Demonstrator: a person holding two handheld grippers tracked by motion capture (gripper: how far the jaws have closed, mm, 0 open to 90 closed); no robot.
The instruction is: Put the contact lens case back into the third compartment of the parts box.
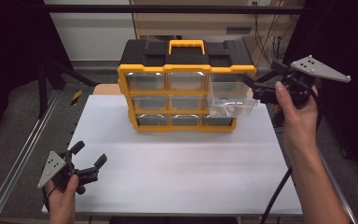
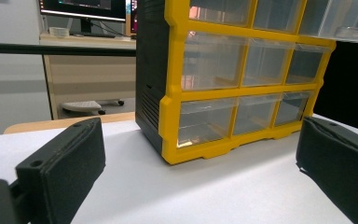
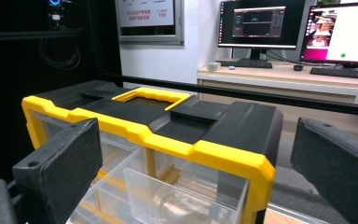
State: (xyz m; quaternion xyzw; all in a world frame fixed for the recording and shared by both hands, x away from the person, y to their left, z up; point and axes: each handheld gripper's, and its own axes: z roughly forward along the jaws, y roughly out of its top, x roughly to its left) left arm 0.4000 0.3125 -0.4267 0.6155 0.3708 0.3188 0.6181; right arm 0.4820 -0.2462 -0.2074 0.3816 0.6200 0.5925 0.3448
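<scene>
A yellow and black drawer cabinet (image 1: 186,56) stands at the back of the white table (image 1: 182,163), three rows of clear drawers facing me. Its top right drawer (image 1: 230,98) is pulled out toward me; something small and pale lies inside. My right gripper (image 1: 256,88) hovers at that drawer's right front corner, open, with nothing between its jaws. In the right gripper view the cabinet top (image 3: 168,116) and the drawer (image 3: 168,196) lie below the open right gripper (image 3: 191,154). My left gripper (image 1: 89,154) rests open near the table's front left, and the left gripper (image 2: 200,154) faces the cabinet (image 2: 223,93).
A metal rail (image 1: 23,154) runs along the table's left side. A black bar (image 1: 168,8) crosses behind the cabinet. A desk with monitors (image 3: 261,23) stands beyond. Bare white table surface lies between the cabinet and the front edge.
</scene>
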